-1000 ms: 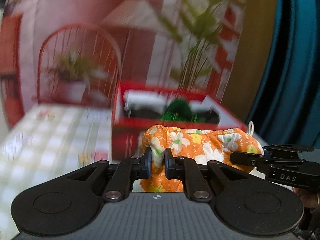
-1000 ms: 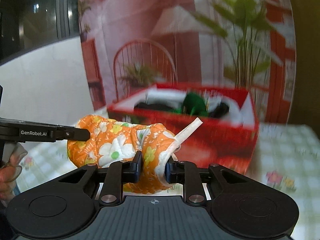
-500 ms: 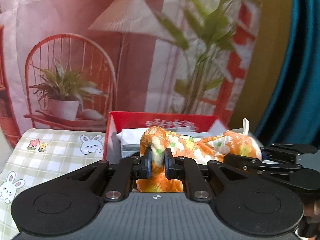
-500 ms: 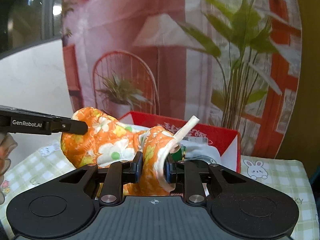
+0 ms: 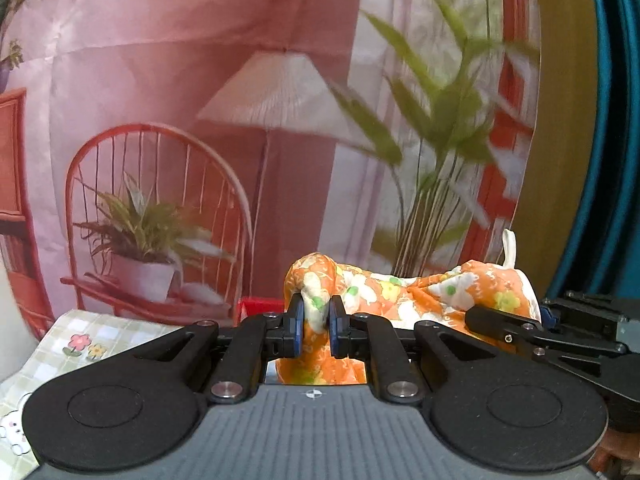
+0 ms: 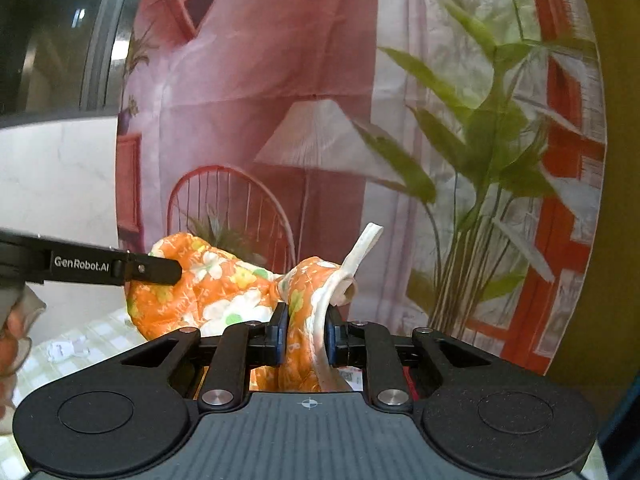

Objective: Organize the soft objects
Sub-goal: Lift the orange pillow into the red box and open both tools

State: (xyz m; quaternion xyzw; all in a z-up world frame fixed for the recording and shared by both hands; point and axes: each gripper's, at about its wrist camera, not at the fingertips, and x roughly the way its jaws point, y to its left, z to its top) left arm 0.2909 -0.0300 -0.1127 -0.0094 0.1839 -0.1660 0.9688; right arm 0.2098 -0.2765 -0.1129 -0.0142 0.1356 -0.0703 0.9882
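The orange flower-printed cloth bundle is pinched at one end by the left claw and at the other by the right claw. Compared with a moment ago, it is raised higher above the red box, so placing is probably being prepared.

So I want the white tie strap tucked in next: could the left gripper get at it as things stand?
Probably not yet. The left gripper is shut on the orange floral cloth, and the white strap sticks up at the far end beside the right gripper, so it must let go first.

Bright, even light — blurred, fisheye-warped edges
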